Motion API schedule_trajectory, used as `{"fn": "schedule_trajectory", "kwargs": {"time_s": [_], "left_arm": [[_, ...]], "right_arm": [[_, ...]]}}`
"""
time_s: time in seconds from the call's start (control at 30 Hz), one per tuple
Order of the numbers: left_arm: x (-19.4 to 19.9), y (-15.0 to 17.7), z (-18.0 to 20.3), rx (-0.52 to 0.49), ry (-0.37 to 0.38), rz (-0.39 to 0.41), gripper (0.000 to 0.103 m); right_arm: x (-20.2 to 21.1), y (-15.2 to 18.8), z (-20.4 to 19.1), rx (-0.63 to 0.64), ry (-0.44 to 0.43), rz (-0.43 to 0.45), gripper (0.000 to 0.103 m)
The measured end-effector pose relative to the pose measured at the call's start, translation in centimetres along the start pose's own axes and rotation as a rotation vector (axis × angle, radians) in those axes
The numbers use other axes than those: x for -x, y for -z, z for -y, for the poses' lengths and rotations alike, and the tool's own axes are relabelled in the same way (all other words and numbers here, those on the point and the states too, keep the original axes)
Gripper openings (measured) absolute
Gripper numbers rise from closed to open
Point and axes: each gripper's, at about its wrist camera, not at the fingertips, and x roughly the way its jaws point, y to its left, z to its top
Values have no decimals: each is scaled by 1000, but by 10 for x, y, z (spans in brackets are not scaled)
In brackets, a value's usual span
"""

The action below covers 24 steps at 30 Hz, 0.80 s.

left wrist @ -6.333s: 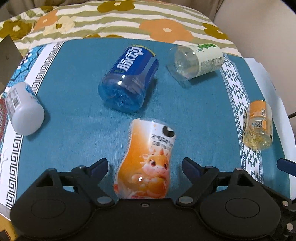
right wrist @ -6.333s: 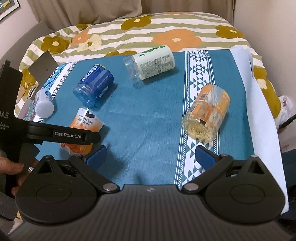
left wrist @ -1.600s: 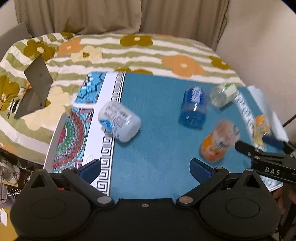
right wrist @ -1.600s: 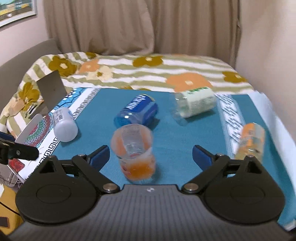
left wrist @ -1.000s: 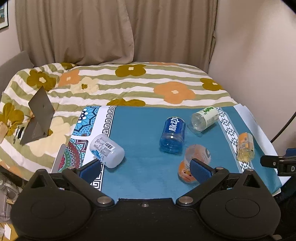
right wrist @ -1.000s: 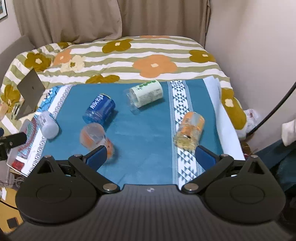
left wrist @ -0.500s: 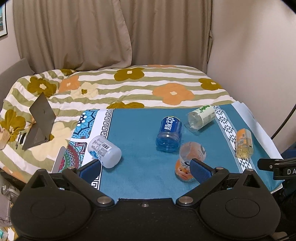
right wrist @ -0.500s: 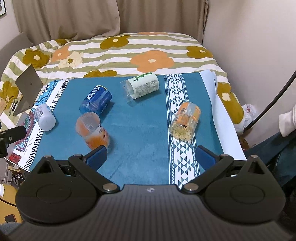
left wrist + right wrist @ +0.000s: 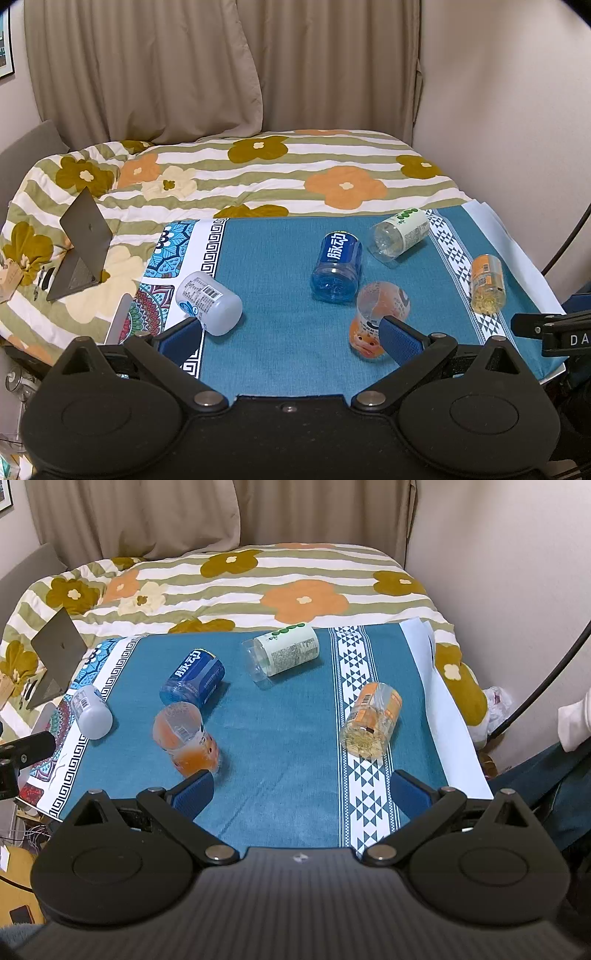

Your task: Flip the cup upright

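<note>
Orange-labelled clear plastic cup [image 9: 186,735] is now standing mouth-up on the teal patterned cloth [image 9: 288,738], versus lying on its side between the left fingers 6.3 s back. Since 0.5 s ago nothing on the cloth is shifting; both cameras are just sitting slightly further back.

Left gripper [image 9: 291,341] is hanging released, fingers spread wide, gripping nothing. In its view the cup [image 9: 380,319] is sitting just behind the right blue finger pad [image 9: 400,341], partly hidden by it. Right gripper [image 9: 301,794] is also gaping and empty; the cup is standing just beyond its left fingertip.

4 other containers are lying on their sides: blue-labelled bottle [image 9: 194,677] just past the cup, white-and-green labelled clear bottle [image 9: 284,653] further out, orange-labelled jar [image 9: 373,720] beyond the right finger on the white triangle band, white bottle with barcode [image 9: 90,710] out left on the border.

Cloth is covering a bed with a striped floral quilt [image 9: 240,587]. Beige curtains [image 9: 221,66] are hanging behind; grey laptop [image 9: 79,245] is sitting half-open at left.
</note>
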Motion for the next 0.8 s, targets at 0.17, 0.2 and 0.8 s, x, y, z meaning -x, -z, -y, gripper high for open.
{"fn": "schedule_trajectory", "kwargs": {"time_s": [0.17,0.2,0.8], "left_arm": [[1,1,-1,3,-5,-2,103],[1,1,-1,3,-5,-2,103],[-4,-1,-8,7,-10,-10,103]], "right_arm": [[-1,-2,-3,5,-3,0,103],[-1,-1,-3,5,-3,0,103],[-2,-2,-5,6,-2,0,103]]}}
